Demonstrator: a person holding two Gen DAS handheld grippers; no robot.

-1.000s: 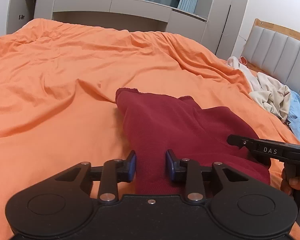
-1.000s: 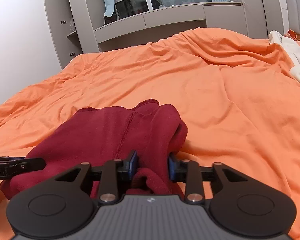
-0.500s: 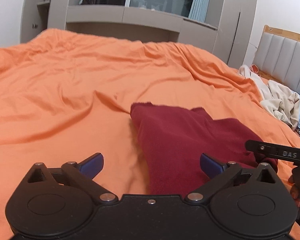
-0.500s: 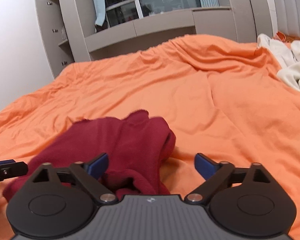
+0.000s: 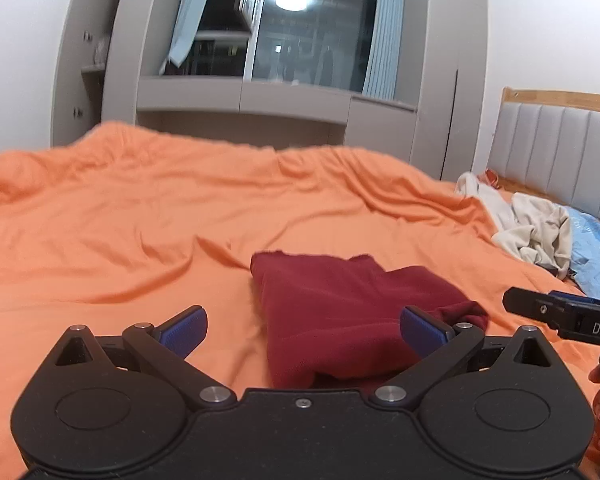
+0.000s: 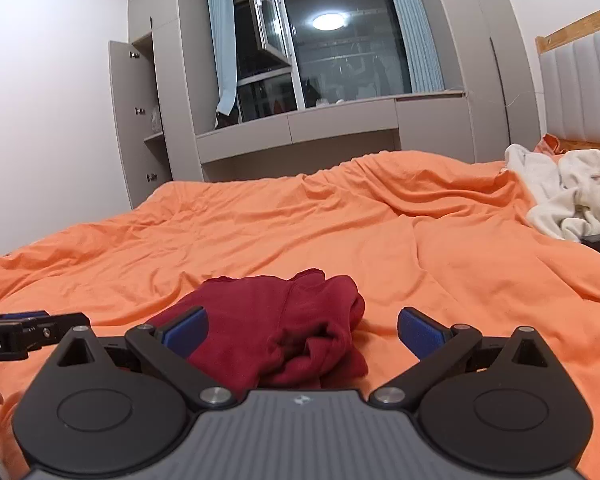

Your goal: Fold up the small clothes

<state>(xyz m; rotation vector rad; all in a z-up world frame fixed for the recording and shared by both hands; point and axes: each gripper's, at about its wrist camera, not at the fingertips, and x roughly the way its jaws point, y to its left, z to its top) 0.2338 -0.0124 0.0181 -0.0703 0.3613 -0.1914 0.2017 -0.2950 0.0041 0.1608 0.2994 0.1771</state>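
A dark red garment lies folded in a compact bundle on the orange bedspread. It also shows in the right wrist view, with a rumpled lump at its near right corner. My left gripper is open and empty, raised just above the garment's near edge. My right gripper is open and empty, raised above the garment's near right part. The right gripper's tip shows at the right of the left wrist view. The left gripper's tip shows at the left of the right wrist view.
A pile of cream clothes and a light blue item lie at the right by the grey padded headboard. The cream pile also shows in the right wrist view. Grey cabinets and a dark window stand beyond the bed.
Both grippers were shut on the red garment a second ago. They have opened, let it go, and lifted and tilted upward. The garment now rests on the bed.
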